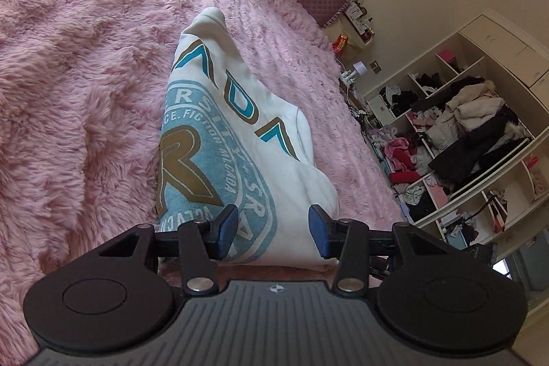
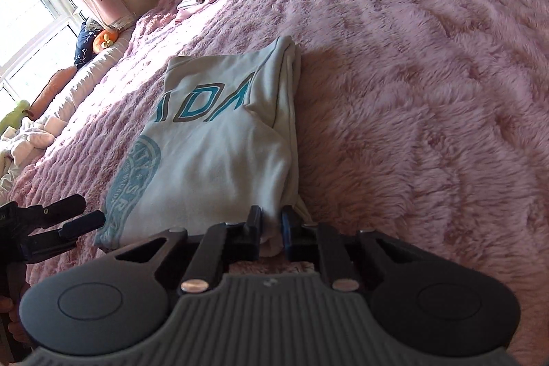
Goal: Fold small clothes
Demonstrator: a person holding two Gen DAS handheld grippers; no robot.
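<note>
Pinching the near hem of the white sweatshirt (image 2: 219, 156) with my right gripper (image 2: 271, 228); my left gripper (image 1: 271, 234) hovers spread beside it. Next, likely grip left too, then fold away.

Left gripper (image 1: 273, 230) body: a dark grey ribbed plate is showing a small round emblem at its top edge, flanked by two black round discs, each carrying an inset circle.
Left linkage: black arms are pivoting on silver rivets (one on each side).
Left fingers (image 1: 227, 230): black holders are carrying blue pads.
Right gripper (image 2: 271, 230) body: the same grey ribbed plate and black discs are showing.
Right fingers (image 2: 287, 232): one is showing black, the other blue.
Right linkage: silver rivets are catching the light.
</note>
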